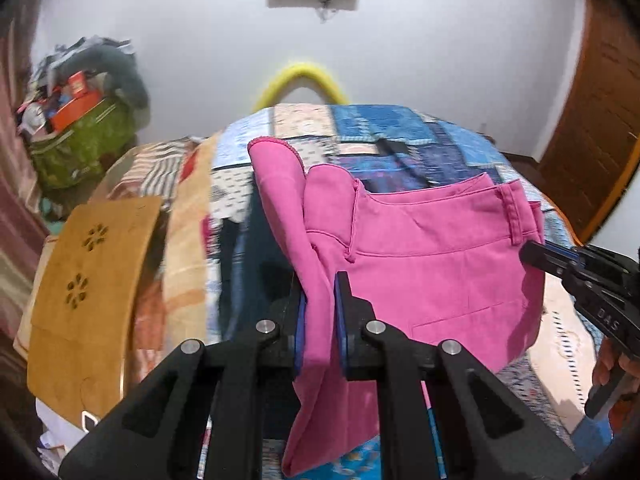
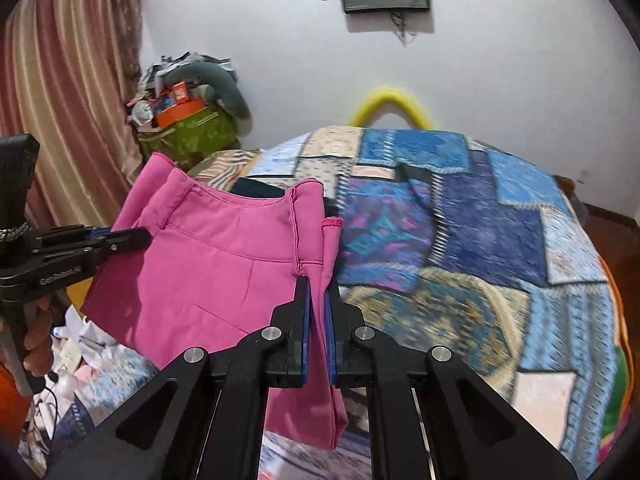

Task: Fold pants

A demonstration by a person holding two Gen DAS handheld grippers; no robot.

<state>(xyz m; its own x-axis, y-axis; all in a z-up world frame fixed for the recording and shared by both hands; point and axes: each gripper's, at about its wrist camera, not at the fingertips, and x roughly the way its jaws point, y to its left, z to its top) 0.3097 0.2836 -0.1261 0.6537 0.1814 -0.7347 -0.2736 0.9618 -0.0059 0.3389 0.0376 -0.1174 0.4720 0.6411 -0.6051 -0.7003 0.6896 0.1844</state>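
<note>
Holding the bright pink cotton pants (image 1: pixel 432 256) off the patchwork-quilted bed (image 2: pixel 480 240), I have the left gripper (image 1: pixel 322 312) pinching one bunched side and the right gripper (image 2: pixel 317 312) pinching the other side at the seam. To fold well, I judge I should keep both pinches level, pull the waistband taut, and lay the cloth flat before doubling it. Count: one pair of pants, two grippers, one bed.
</note>
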